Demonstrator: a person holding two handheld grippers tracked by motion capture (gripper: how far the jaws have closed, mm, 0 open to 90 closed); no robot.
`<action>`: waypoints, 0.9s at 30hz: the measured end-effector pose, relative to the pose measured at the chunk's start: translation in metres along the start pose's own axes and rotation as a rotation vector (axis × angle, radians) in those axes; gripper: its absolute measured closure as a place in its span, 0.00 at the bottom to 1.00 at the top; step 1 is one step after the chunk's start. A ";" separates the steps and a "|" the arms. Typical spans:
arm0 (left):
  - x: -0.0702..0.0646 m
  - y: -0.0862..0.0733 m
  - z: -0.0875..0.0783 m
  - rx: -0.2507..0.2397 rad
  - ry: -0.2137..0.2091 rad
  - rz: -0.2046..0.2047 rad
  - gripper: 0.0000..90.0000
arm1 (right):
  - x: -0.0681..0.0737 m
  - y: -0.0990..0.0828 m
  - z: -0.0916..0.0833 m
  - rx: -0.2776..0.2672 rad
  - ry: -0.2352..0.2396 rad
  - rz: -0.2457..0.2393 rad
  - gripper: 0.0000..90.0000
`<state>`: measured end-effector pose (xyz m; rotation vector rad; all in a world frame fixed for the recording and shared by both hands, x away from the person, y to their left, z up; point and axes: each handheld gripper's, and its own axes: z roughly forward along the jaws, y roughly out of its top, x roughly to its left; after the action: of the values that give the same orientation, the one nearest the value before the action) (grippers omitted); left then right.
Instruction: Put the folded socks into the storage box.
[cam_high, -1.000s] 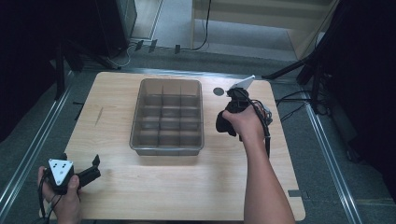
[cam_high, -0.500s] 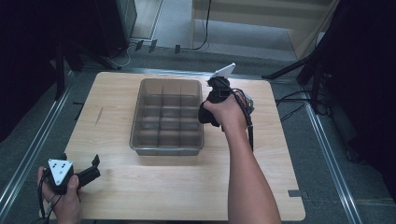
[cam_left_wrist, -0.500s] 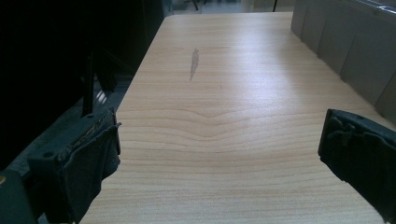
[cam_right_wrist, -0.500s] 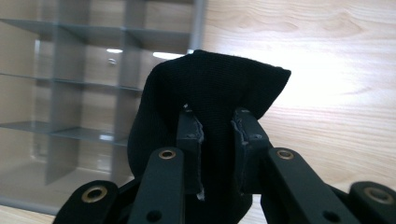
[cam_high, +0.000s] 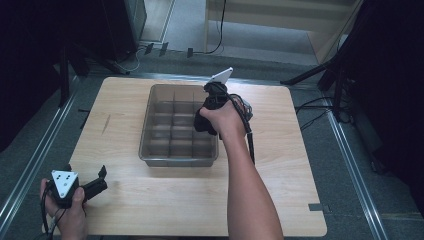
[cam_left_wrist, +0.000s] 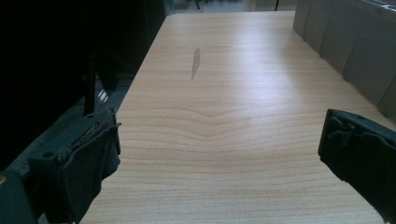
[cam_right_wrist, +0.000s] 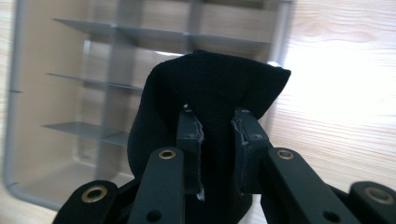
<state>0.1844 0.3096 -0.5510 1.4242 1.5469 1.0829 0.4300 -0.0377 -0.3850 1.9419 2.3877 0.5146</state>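
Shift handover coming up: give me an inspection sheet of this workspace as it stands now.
Surface: wooden table, one dark scuff near its left side.
Job's things: grey divided tray at table centre, visible compartments empty; black cloth held above the tray's right edge.
Clutter: nothing seen.
Grippers: right gripper shut on the black cloth; left gripper open, low over the table's near left corner, holding nothing.
Cables: one trails from the right gripper along the forearm.
Surroundings: dark stands and floor cables beyond the table.

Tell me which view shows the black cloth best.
The right gripper view: the black cloth sits close up, pinched between the right gripper fingers. In the high view it is a small dark lump under the hand, over the divided tray.
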 end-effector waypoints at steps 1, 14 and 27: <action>0.000 0.000 0.000 0.000 0.000 0.000 0.00 | 0.002 0.000 0.002 -0.001 0.004 -0.005 0.83; 0.001 0.000 0.000 0.004 0.000 -0.007 0.00 | 0.000 -0.012 0.047 -0.037 0.003 -0.036 0.83; 0.001 0.000 0.001 0.019 0.010 -0.015 0.00 | -0.005 -0.029 0.069 -0.065 -0.063 -0.077 0.80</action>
<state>0.1852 0.3108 -0.5509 1.4198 1.5770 1.0707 0.4187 -0.0313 -0.4587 1.8052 2.3657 0.5125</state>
